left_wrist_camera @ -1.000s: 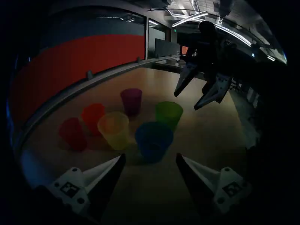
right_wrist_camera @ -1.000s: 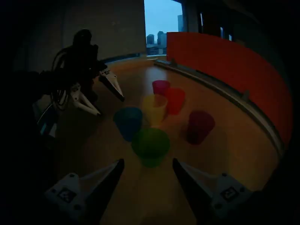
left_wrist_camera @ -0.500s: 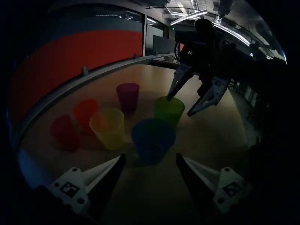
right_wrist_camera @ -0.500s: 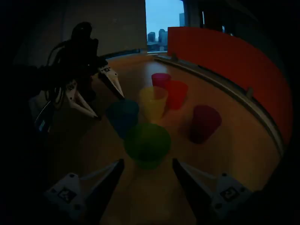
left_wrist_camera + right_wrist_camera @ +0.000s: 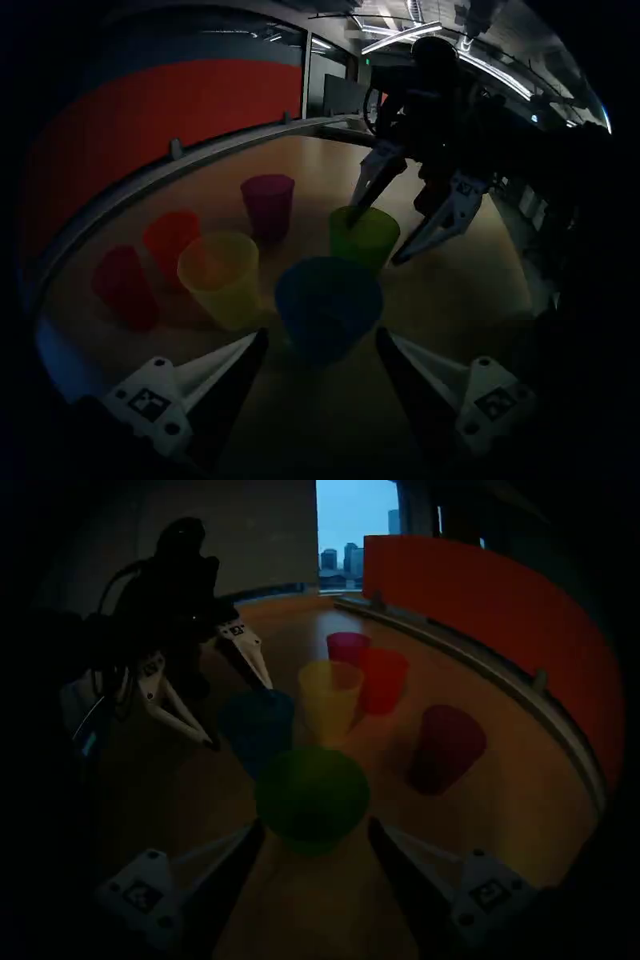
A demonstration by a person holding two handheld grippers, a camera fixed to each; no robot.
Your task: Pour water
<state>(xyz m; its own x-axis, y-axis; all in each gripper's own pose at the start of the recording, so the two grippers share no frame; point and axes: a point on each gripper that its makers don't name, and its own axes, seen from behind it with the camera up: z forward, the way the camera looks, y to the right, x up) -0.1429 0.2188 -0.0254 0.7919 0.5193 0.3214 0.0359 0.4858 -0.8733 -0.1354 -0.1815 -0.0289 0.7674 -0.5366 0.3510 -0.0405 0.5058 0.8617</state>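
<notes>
1. Blue cup [image 5: 328, 300] stands on the wooden worktop [image 5: 448, 280], just ahead of the left gripper [image 5: 320, 332], jaws wide.
2. Green cup [image 5: 312, 796] sits beside it, at the tips of the right gripper [image 5: 314, 824], jaws wide too.

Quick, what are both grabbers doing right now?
Left gripper: open, holding nothing, blue cup just ahead.
Right gripper: open, holding nothing, green cup at its fingertips.

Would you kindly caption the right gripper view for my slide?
Open right gripper framing a green cup, with blue cup and left gripper beyond.
</notes>
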